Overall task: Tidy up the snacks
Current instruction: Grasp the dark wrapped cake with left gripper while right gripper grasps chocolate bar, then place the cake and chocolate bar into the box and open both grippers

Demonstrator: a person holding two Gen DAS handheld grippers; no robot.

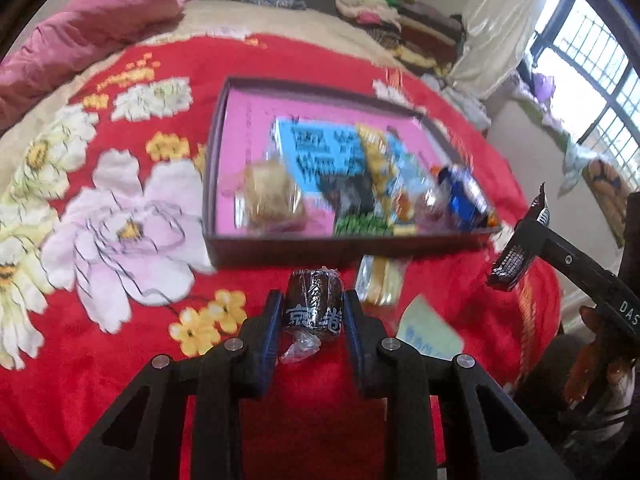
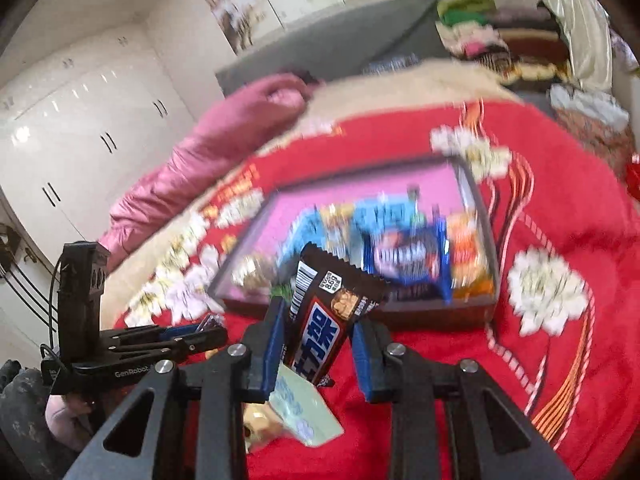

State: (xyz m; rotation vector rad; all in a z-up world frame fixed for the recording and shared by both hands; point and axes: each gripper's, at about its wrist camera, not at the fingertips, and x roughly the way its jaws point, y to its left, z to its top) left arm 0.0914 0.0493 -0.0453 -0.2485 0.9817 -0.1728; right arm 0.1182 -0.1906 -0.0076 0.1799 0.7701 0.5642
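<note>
My left gripper (image 1: 314,298) is shut on a small dark round cake (image 1: 314,320) in a clear wrapper with white characters, held just above the red floral blanket. My right gripper (image 2: 318,316) is shut on a brown chocolate bar (image 2: 336,284) that stands up between the blue pads. Ahead of both lies a dark shallow box (image 1: 280,246) with a pink floor, also in the right wrist view (image 2: 420,316), and it holds several packets: blue, orange and a wrapped bun. The right gripper (image 1: 514,258) shows at the right edge of the left wrist view, and the left gripper (image 2: 208,332) shows low on the left of the right wrist view.
A yellow packet (image 1: 378,280) and a pale green packet (image 2: 304,412) lie on the blanket between the grippers and the box. A pink pillow (image 1: 92,24) lies at the far left. Folded clothes (image 1: 400,20) are stacked at the back, near a window on the right.
</note>
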